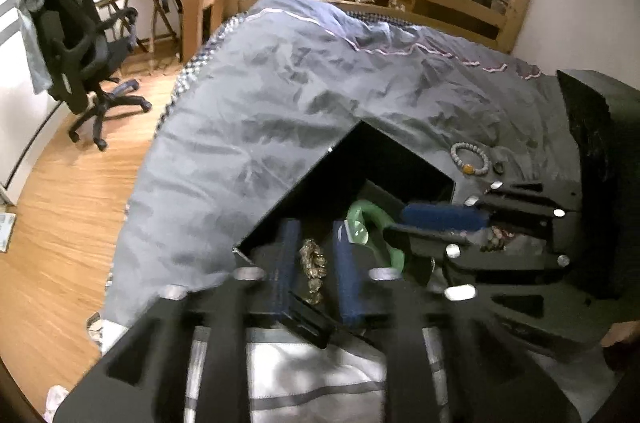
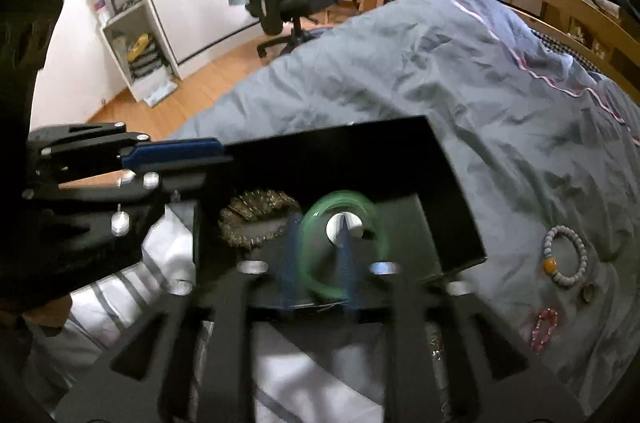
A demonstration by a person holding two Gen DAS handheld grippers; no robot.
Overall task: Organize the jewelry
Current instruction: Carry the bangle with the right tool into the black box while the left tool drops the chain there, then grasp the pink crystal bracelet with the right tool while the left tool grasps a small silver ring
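While the right gripper (image 2: pixel 316 263) holds its two blue fingers (image 2: pixel 293 255) apart on both sides of the green bangle (image 2: pixel 344 207), low in the middle of the right wrist view, the bangle is inside the black box (image 2: pixel 400 151) and looks blurred, so I cannot tell if the pads really press it or if it is already free. A gold bracelet (image 2: pixel 256 219) lies just left of the bangle in the same box. The left gripper (image 1: pixel 316 263) is at the near left edge of the box; in its own view the fingers stand apart with the gold bracelet between them, and I cannot tell if they touch it. On the grey duvet (image 2: pixel 400 63), at the right side of the right wrist view, three pieces wait outside the box: a grey bead bracelet (image 2: pixel 564 255) with one orange bead, a small ring (image 2: pixel 588 292) just below it, and a pink bead bracelet (image 2: pixel 545 327) lower again. I think the danger is this: the box sits on soft bedding, so a push from either gripper on its wall may tip or slide it. Also, the hard bangle may roll on the gold bracelet if it is let go on its edge, and the two grippers work very near, so they may knock together.
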